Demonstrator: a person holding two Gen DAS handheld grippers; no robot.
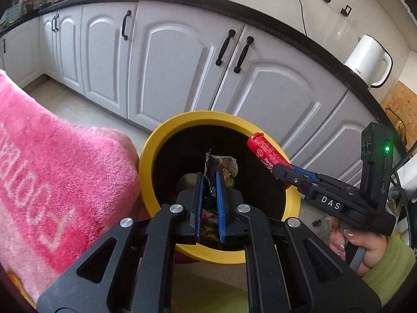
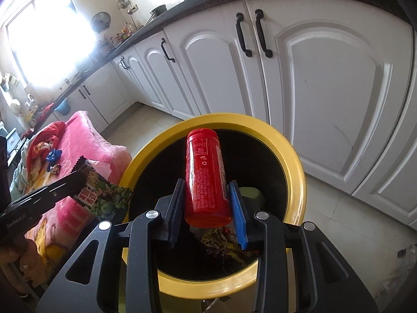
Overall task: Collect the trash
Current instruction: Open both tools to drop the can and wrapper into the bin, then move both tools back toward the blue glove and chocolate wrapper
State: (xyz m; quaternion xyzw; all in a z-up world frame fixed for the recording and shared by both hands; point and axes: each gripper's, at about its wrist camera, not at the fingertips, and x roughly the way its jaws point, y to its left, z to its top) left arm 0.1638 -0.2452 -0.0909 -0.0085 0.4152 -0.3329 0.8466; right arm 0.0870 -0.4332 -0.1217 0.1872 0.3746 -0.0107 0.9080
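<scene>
Your left gripper (image 1: 209,182) pinches a crumpled wrapper (image 1: 221,165) at lower centre of the left view, over the dark mouth of the yellow bin (image 1: 148,154). Your right gripper (image 2: 208,195) clamps a red bottle (image 2: 206,174) at centre of the right view, above the bin too. Left of the bin lies a pink blanket (image 1: 57,161); white cabinets (image 1: 166,60) fill the upper frame.

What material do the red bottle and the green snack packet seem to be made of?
Red bottle, held in the right tongs: probably plastic, glossy and slightly translucent at its base. Green snack packet, held in the left tongs: likely thin plastic or foil film, since it is crinkled, with a zigzag-cut edge.
</scene>
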